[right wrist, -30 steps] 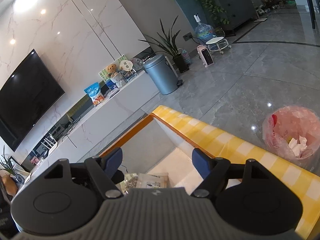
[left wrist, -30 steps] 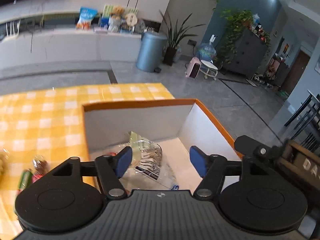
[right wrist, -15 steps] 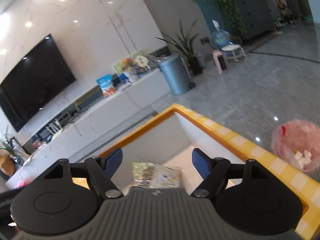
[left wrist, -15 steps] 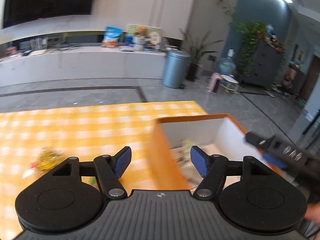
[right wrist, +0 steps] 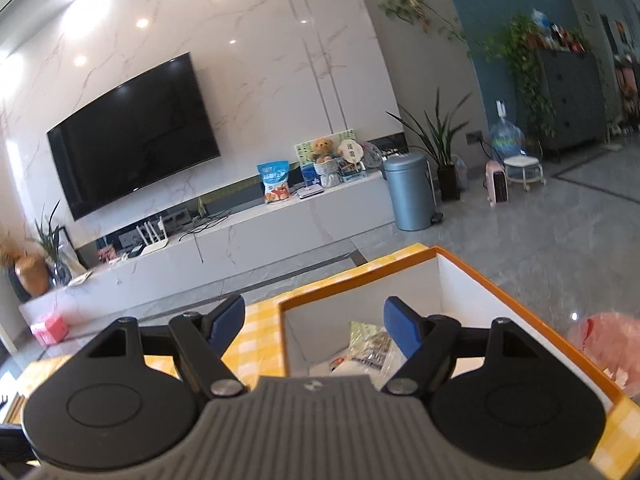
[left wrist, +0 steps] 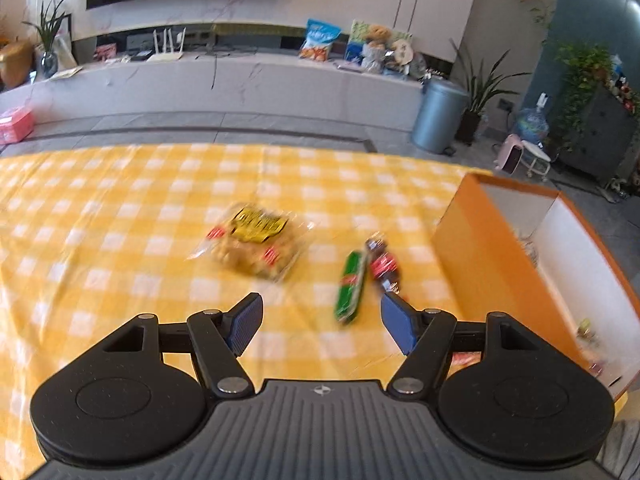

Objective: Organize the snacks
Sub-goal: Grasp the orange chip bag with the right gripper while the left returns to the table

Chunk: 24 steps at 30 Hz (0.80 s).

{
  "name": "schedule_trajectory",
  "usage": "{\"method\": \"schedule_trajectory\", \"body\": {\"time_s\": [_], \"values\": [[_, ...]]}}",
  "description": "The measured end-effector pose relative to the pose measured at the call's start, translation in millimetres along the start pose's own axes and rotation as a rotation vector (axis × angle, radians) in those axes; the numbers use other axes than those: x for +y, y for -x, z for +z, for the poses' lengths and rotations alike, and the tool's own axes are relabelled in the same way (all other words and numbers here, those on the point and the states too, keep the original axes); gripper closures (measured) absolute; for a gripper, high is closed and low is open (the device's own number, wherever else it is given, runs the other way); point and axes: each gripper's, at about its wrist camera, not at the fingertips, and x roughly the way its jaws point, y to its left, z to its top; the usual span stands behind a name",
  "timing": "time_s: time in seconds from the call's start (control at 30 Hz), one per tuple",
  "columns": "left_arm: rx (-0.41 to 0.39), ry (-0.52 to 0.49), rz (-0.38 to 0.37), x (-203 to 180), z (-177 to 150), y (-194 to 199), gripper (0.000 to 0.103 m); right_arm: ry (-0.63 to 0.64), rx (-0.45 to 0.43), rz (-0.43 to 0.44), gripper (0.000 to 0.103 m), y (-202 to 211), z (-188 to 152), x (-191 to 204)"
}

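Observation:
On the yellow checked tablecloth lie a clear bag of yellow snacks, a green stick pack and a small dark red-labelled pack. My left gripper hovers open just in front of the green pack, nothing between its blue pads. The orange-rimmed white box stands at the right. In the right wrist view my right gripper is open above the near left corner of the box, where a clear printed snack bag lies inside.
The table edge runs behind the snacks, with grey floor beyond it. A grey bin, plants and a long white TV cabinet stand far back. A pink bag of rubbish sits on the floor right of the box.
My left gripper swung left from over the box to the loose snacks on the cloth. My right gripper rose and rolled, now seeing more of the room and the box's left corner.

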Motion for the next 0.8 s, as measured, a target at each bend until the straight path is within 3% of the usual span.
{"method": "schedule_trajectory", "body": {"time_s": [0.2,0.4,0.43,0.5,0.57,0.67,0.8], "values": [[0.049,0.026,-0.036,24.5,-15.9,-3.9,0.023,0.034,0.069,0.059,0.028,39.8,-31.9,14.0],[0.053,0.070,-0.036,41.6,-21.2,-8.8,0.023,0.064,0.250,0.127,0.028,50.0,-69.8,38.0],[0.056,0.076,-0.044,44.9,-20.5,-10.2,0.023,0.107,0.286,0.114,0.028,45.3,-75.9,48.0],[0.071,0.089,-0.068,54.2,-19.9,-14.4,0.023,0.169,0.353,0.005,0.028,30.0,-89.8,67.0],[0.076,0.098,-0.081,63.3,-20.0,-15.5,0.023,0.168,0.382,-0.050,0.031,14.0,-99.9,74.5],[0.083,0.119,-0.070,75.0,-21.5,-17.4,0.023,0.210,0.382,-0.149,0.031,-6.4,-113.3,88.8],[0.086,0.171,-0.089,85.9,-19.8,-18.5,0.023,0.241,0.397,-0.243,0.023,-40.7,-128.5,98.7]]}}
